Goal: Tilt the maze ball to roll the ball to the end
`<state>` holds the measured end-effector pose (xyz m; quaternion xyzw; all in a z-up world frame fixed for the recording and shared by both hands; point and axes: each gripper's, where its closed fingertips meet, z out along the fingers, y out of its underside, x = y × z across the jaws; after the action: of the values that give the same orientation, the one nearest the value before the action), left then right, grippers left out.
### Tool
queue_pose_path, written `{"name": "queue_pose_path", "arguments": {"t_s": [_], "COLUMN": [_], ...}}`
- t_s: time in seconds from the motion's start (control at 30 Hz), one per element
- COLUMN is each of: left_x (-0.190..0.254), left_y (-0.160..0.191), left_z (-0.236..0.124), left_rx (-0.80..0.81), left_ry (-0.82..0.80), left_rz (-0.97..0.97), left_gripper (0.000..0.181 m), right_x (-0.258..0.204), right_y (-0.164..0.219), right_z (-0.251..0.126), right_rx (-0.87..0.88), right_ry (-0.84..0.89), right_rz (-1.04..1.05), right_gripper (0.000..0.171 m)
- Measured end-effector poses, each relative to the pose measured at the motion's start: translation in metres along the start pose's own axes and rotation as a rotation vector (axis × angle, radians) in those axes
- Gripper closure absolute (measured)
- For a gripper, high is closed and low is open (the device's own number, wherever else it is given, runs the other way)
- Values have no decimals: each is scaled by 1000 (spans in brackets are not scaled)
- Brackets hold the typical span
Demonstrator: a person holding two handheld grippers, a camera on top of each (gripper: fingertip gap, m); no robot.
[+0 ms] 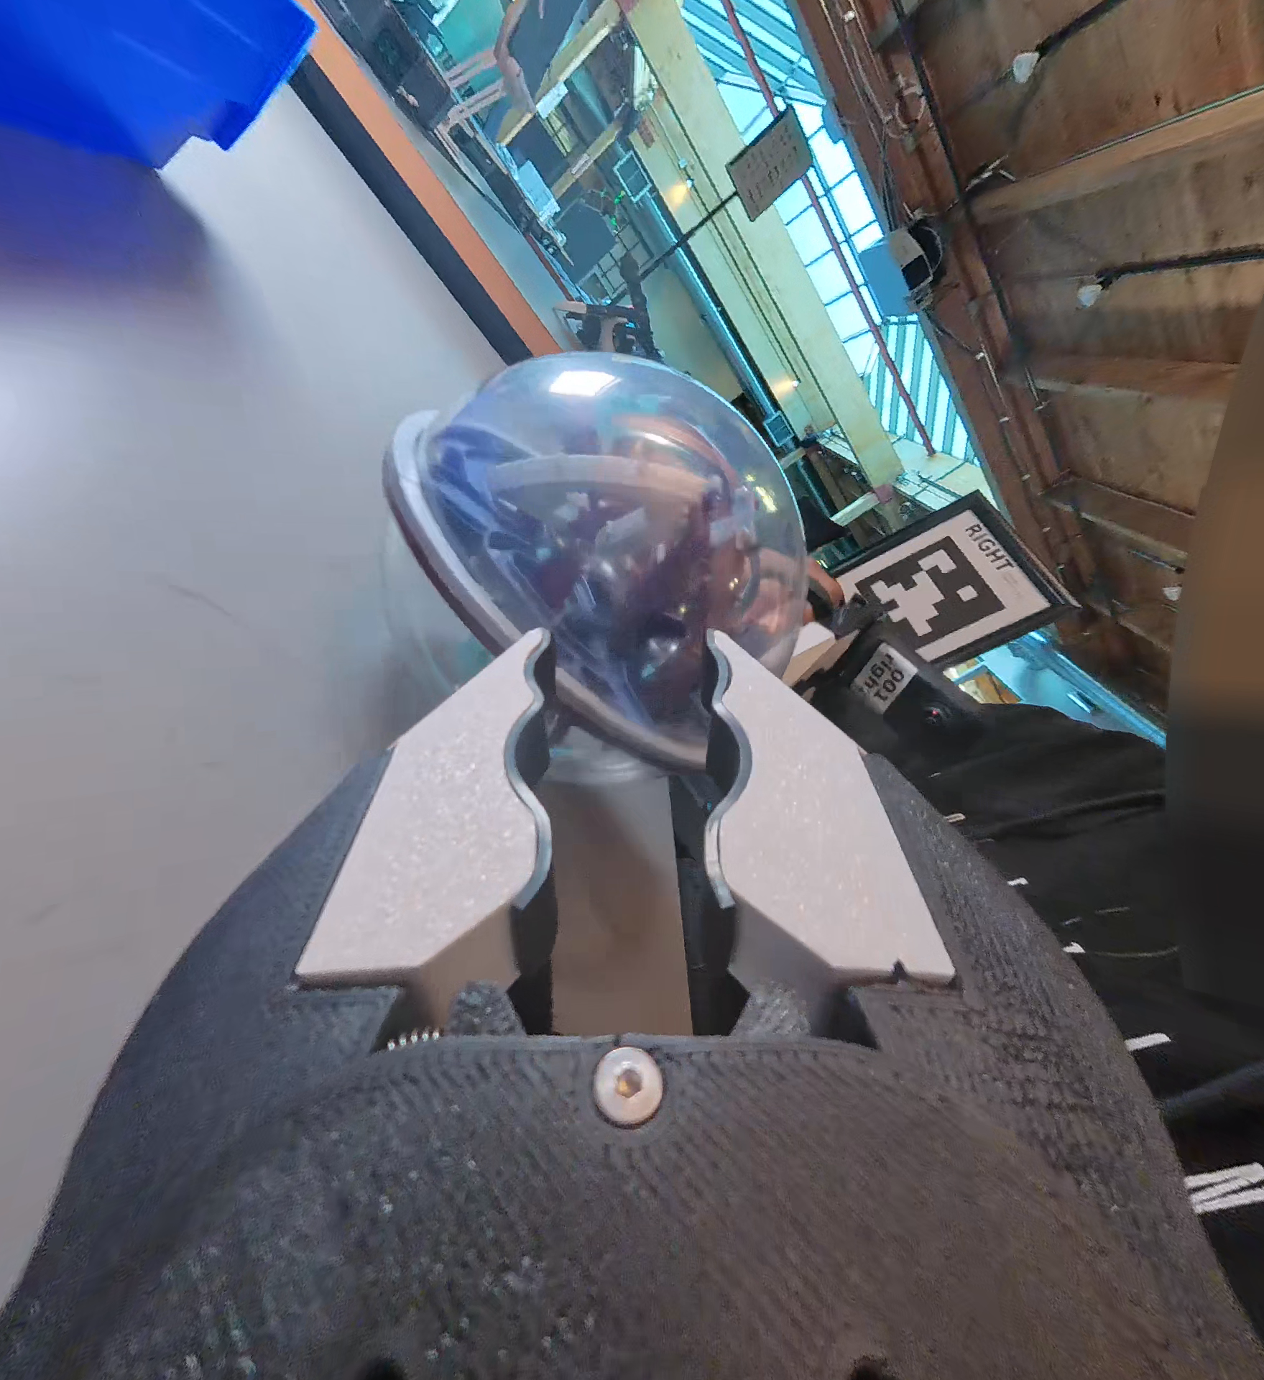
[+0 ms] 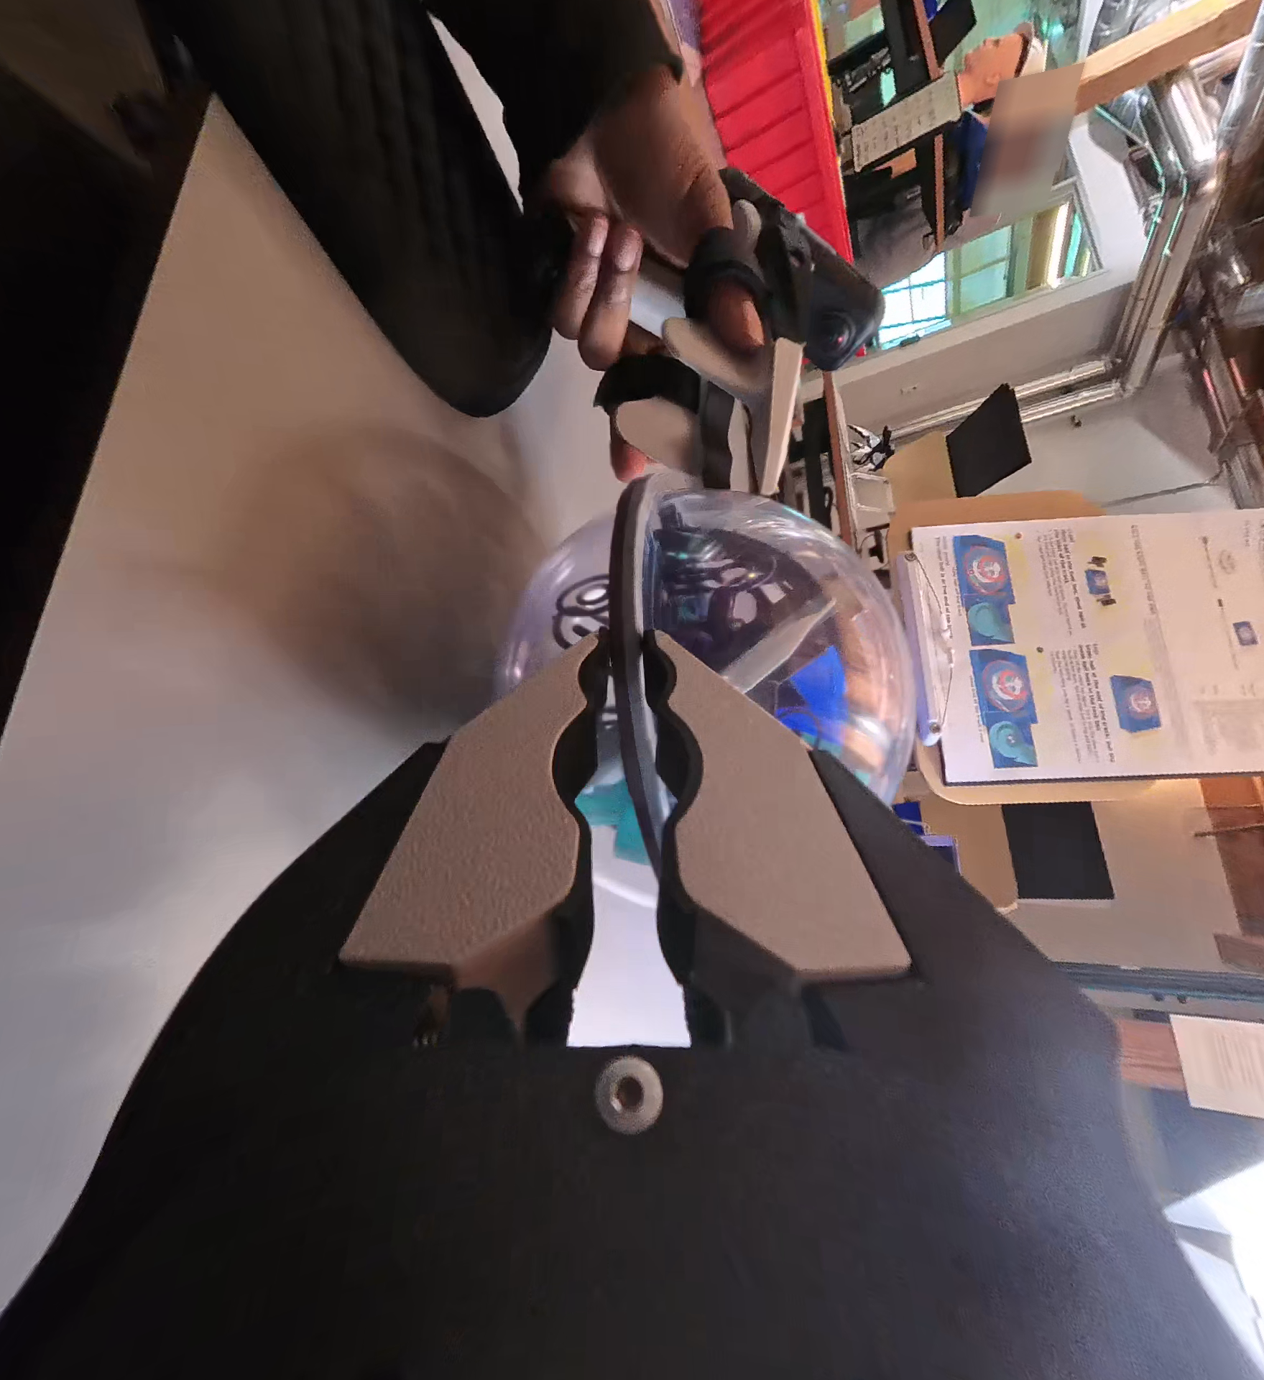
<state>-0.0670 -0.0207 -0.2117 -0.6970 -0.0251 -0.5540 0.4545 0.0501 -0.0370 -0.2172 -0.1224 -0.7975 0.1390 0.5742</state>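
Gripping the maze ball (image 1: 599, 538) by its rim (both narrowed): left tongs (image 1: 629, 650), right tongs (image 2: 623, 644).

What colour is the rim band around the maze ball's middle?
Dark grey, running around the clear maze ball; the rim band shows best in the right wrist view, pinched by the right gripper.

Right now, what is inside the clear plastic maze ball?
Inside the clear plastic maze ball curved grey, blue and brown track pieces show through the shell. The small ball cannot be picked out: blur and reflections hide it. Both grippers' jaws clamp the grey rim.
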Motion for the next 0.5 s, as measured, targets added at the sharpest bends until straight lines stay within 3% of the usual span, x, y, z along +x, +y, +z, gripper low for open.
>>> {"name": "queue_pose_path", "arguments": {"t_s": [0.07,0.2,0.33,0.5], "left_x": [-1,-3,-5,-11], "left_y": [0,1,2,-1], "left_z": [0,1,0,-4], "left_rx": [-8,-22,-31,-55], "left_ry": [-11,-20,-33,-48], "left_rz": [6,5,6,9], "left_gripper": [146,153,154,148], "right_x": [-4,-3,10,18], "right_y": [0,-1,21,66], "right_z": [-1,-15,-36,-44], "right_rx": [12,75,117,110], "right_ry": [3,-23,-54,-176], "right_rz": [39,280,720,1316], "right_gripper": [163,127,109,106]}}
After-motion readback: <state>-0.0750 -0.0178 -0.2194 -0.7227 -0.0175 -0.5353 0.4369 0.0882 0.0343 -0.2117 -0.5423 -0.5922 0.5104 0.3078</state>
